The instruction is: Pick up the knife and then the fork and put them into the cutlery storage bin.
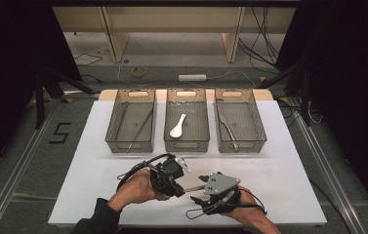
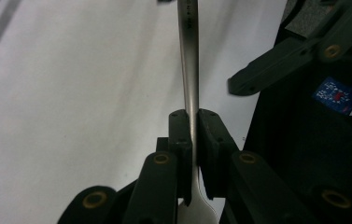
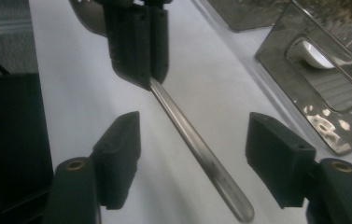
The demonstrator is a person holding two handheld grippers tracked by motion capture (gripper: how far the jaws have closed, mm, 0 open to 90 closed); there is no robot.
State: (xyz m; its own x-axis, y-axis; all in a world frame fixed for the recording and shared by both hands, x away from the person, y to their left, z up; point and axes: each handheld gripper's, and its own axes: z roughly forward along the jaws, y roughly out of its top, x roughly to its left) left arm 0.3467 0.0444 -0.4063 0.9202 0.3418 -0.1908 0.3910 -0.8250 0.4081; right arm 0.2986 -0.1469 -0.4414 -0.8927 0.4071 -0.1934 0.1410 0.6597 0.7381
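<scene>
High view. Three smoke-tinted plastic bins stand in a row at the upper middle of the frame on the white counter [image 1: 98, 146]: the left bin [image 1: 131, 121] holds long thin utensils, the middle bin [image 1: 187, 120] a white spoon [image 1: 177, 126], the right bin [image 1: 240, 120] a metal utensil. In the lower centre, the left gripper [image 1: 181, 176] and the right gripper [image 1: 198, 194] face each other at close quarters, with a metal utensil handle [image 1: 194, 182] running between them, its far end toward the lower right.

Left gripper view. The fingers [image 2: 181, 135] are together, clamped on the utensil handle [image 2: 190, 70] near its neck. The shaft runs straight up the frame from the grip; a broader part widens below the pads at the bottom edge, but whether it is a bowl or tines cannot be told. A finger of the right gripper [image 2: 276, 60] shows at the upper right, beside the shaft and not touching it.

Right gripper view. The fingers [image 3: 120, 149] stand apart, one at lower left and one at lower right, with the handle [image 3: 197, 149] lying between them and clear of both pads. Its long axis runs diagonally from the left gripper's clamped fingers [image 3: 136, 42] at the upper centre down to its rounded free end at the bottom centre. The middle bin's wall [image 3: 332, 135] sits at the right, the white spoon [image 3: 316, 53] visible through the handle cut-out.

Judgement: a hand-over is in hand. The free end already sits inside the right gripper's span, so the coming move turns on closing squarely across that diagonal shaft.
</scene>
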